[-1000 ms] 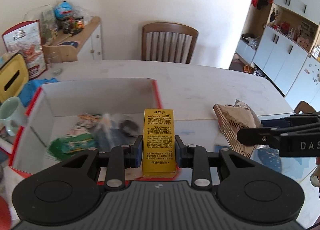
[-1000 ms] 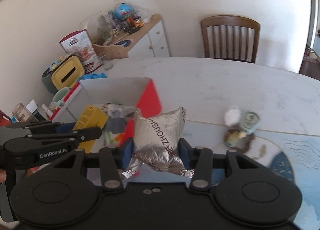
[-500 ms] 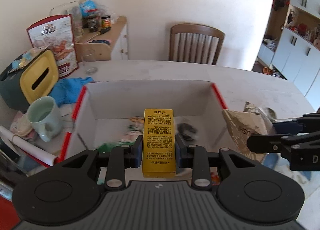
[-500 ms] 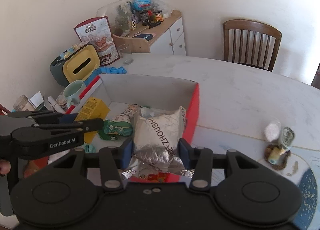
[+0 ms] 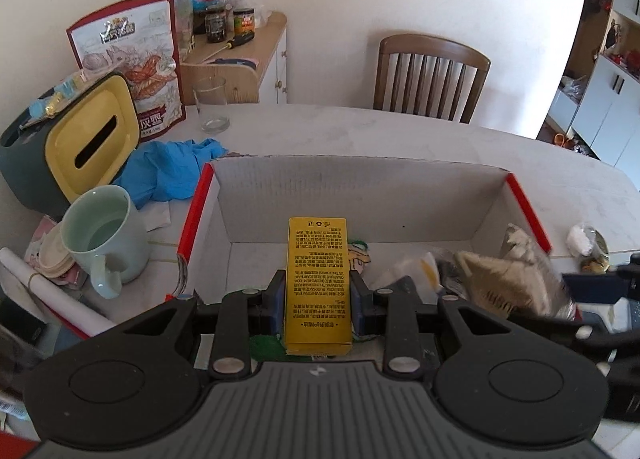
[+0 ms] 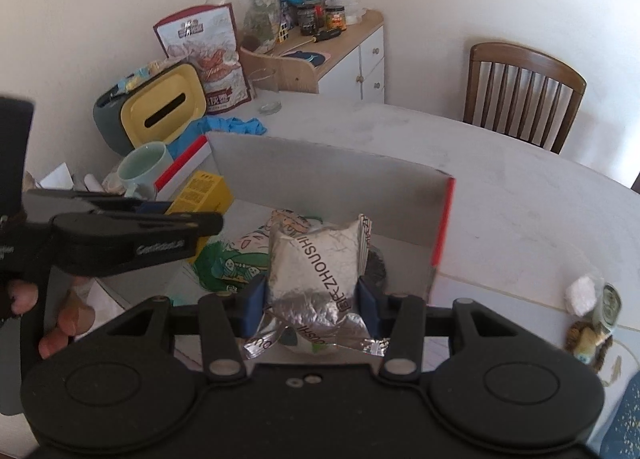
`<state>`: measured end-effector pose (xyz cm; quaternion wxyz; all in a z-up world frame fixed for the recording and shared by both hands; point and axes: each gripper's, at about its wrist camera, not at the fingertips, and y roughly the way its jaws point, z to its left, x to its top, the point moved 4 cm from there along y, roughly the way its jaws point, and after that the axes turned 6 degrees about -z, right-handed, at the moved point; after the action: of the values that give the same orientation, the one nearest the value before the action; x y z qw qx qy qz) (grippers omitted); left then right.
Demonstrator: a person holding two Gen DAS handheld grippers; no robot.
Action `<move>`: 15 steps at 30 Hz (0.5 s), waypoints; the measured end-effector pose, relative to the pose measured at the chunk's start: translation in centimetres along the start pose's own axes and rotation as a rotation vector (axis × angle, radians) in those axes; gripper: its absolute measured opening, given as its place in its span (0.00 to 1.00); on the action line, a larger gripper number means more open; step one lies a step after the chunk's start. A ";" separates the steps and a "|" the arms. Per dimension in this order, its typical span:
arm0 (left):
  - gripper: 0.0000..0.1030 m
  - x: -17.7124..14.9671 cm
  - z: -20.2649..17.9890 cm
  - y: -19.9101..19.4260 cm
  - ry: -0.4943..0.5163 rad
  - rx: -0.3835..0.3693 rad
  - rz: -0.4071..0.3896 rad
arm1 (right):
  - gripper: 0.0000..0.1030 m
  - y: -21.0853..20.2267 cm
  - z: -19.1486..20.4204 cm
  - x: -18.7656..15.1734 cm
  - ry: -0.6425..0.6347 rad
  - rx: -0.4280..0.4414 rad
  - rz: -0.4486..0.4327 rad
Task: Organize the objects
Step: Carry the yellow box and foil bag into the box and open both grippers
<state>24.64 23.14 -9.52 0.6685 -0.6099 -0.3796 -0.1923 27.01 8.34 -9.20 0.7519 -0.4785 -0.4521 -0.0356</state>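
My left gripper is shut on a small yellow box with black print and holds it over the open cardboard box with red edges. My right gripper is shut on a silver foil snack bag, also above that cardboard box. Inside the box lie a green snack packet and other wrapped items. The left gripper with the yellow box shows at the left of the right wrist view. The foil bag shows at the right of the left wrist view.
Left of the box stand a pale green mug, a yellow and grey tissue holder, a blue cloth, a glass and a red snack bag. A wooden chair is behind the table. Small jars sit at right.
Both grippers have moved left and slightly down with their loads, from beside the cardboard box's right end to over its inside. Neither grip has changed.
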 end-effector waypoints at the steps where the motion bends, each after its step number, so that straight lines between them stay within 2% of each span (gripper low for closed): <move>1: 0.29 0.0 0.1 0.4 0.002 -0.002 0.006 | 0.46 0.4 0.3 -0.1 -0.009 -0.004 0.006; 7: 0.30 -0.1 0.3 3.1 0.013 -0.003 0.058 | 0.46 2.5 1.3 -1.4 -0.060 -0.034 0.050; 15: 0.30 -0.4 0.9 5.6 0.006 -0.007 0.133 | 0.47 3.7 2.1 -2.2 -0.078 -0.052 0.057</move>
<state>28.19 25.00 -13.58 0.6787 -0.6356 -0.3355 -0.1508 26.15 11.02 -13.02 0.7218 -0.5114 -0.4663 -0.0070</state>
